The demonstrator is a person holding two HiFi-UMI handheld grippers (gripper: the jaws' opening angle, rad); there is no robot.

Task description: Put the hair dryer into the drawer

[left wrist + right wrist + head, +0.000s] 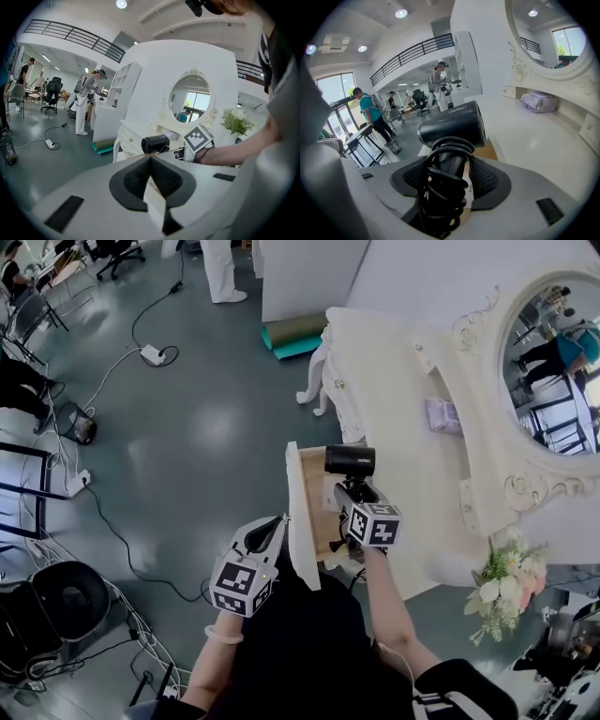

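"Over the open drawer [312, 493], at its far end: is that the hair dryer [350, 459]?"

"Yes. The right gripper [447, 161] grips its cord-wrapped handle, jaws wide, with the barrel lying square to the drawer's front edge. The drawer floor is just below."

"And the left gripper [150, 161]?"

"It's pinched onto the drawer's front panel. The right one is nearer, and I'd say it needs to go down, perhaps with a turn."

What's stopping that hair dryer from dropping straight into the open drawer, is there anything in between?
Nothing visible. The hair dryer, clamped in the right hand-held gripper, hangs just over the open drawer, and the part of the drawer's wooden floor that shows is bare.
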